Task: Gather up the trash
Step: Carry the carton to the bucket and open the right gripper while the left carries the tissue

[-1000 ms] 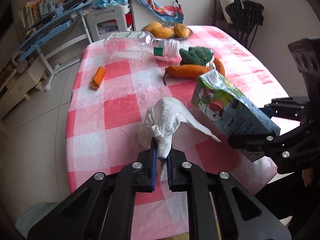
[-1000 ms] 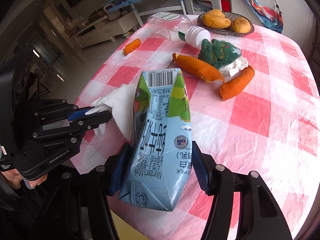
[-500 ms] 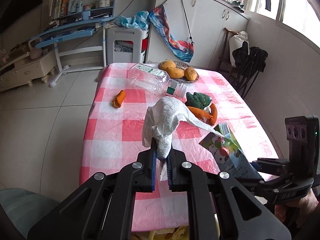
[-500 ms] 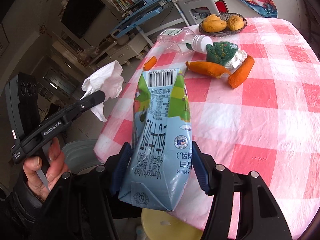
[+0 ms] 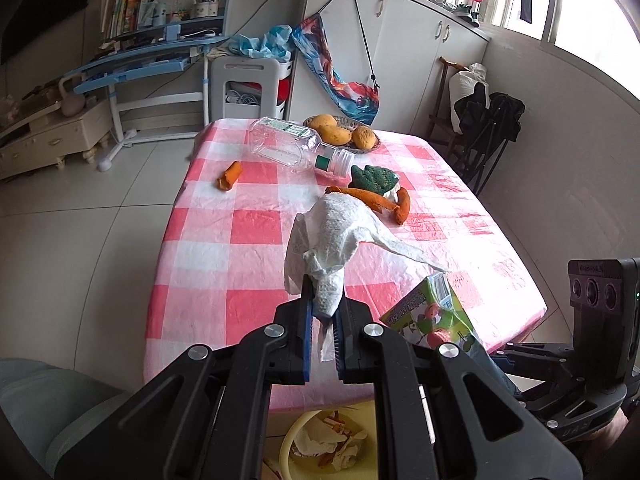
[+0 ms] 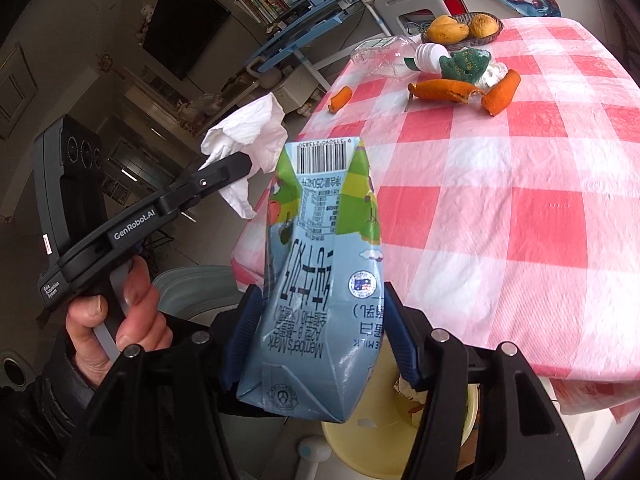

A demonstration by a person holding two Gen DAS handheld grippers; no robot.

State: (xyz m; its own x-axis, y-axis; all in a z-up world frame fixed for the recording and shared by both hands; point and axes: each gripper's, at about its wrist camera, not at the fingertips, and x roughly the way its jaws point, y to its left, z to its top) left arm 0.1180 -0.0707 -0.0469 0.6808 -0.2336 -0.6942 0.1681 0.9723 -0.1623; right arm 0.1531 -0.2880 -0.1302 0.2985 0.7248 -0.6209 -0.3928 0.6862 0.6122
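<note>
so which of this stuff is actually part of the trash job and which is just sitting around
Part of the job:
- crumpled tissue, clamped in the left gripper
- milk carton, clamped in the right gripper
- yellow bin below the table edge, already holding scraps
- orange peels and empty plastic bottle, likely next

Just lying about:
- basket of mangoes
- green knitted cloth

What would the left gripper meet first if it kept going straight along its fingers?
Probably the red-and-white checked tablecloth, near the orange peel strips. The left gripper points down across the table's near edge, its crumpled white paper towel leading. Depth is uncertain.
</note>
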